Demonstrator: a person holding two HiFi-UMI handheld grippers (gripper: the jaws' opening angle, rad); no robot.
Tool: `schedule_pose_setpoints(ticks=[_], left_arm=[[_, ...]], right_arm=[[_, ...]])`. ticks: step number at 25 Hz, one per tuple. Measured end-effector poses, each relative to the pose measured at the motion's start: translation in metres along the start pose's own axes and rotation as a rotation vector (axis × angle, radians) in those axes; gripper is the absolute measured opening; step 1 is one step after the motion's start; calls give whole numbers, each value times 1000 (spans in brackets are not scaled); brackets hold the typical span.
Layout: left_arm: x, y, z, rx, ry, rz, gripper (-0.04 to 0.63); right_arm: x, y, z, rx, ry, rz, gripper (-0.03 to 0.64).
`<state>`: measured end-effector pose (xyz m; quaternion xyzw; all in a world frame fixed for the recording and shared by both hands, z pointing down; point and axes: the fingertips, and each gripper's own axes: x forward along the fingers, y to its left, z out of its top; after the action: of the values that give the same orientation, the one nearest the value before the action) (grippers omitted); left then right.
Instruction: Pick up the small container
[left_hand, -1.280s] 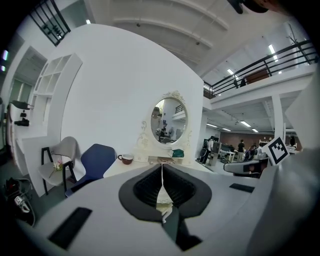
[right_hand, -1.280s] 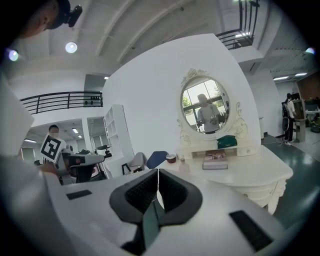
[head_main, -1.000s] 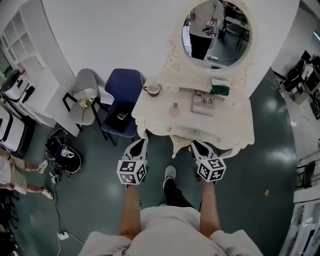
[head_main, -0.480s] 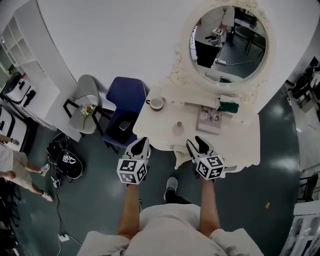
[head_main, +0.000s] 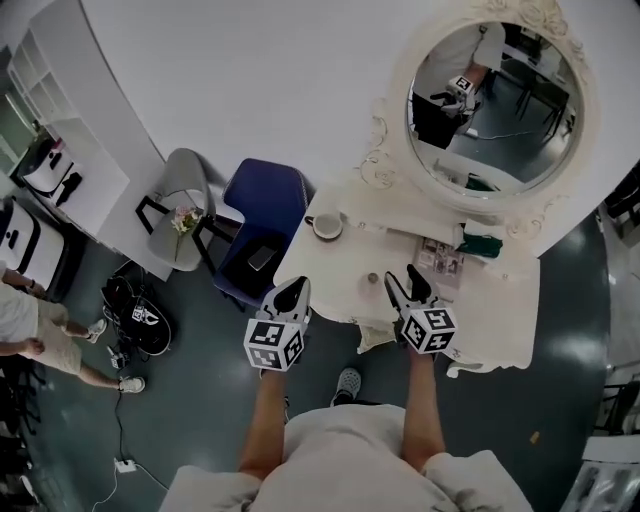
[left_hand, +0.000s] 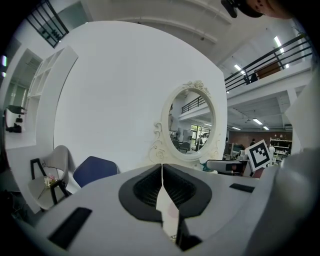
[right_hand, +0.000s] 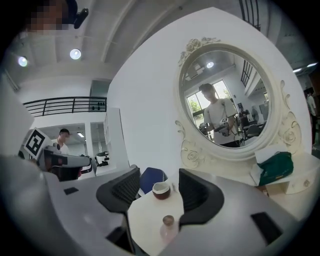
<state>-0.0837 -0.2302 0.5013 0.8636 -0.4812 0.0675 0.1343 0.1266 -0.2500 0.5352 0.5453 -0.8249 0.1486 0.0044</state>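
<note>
Small container stands upright on the white dressing table, cap up, so its long axis runs straight up from the top. In the head view it sits just beside the tips of your right gripper, at about 9 o'clock from them. From your left gripper it lies out at about 3 o'clock and farther off, so I judge the right hand to be the nearer one. A cup stands well apart from the container at about 11 o'clock, and the round mirror rises behind the table. In the left gripper view, your left gripper is clenched, pad against pad, with nothing between. Only a pale sliver shows under the jaws, and the container can't be made out there. In the right gripper view, your right gripper is released: its jaws have just been opening and now stand wide. The container shows low in the gap, at 6 o'clock and nearer the right-hand pad, but neither pad presses on it. The cup lines up beyond it at 12 o'clock. Only this view shows the brown cap and the line through the jaws, while only the head view shows how far each hand stands off.
</note>
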Motion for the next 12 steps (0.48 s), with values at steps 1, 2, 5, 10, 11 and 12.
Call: schedule_pose_setpoints(ticks=[1,2,5,10,11,12], left_arm=[[5,2,-2,-5,1,3,29],[8,5,-3,-11,2,8,29],[12,10,-10,-30,5,28,29],[4,9,-37,-58,49,65,29],[2,10,-42,-62,59,72,29],[0,10,-45,-65,66,78,29]], right_arm=[[6,-3,-1,-8,-2,4,244],[13,-6,-2,-17,-5,9,244],[31,-14,-11,-44,0,25,244],[59,-20,-46,-62,53,46,249],[64,-18,-56,-59,72,46,249],[70,-17,-67,-53,96,40,249]])
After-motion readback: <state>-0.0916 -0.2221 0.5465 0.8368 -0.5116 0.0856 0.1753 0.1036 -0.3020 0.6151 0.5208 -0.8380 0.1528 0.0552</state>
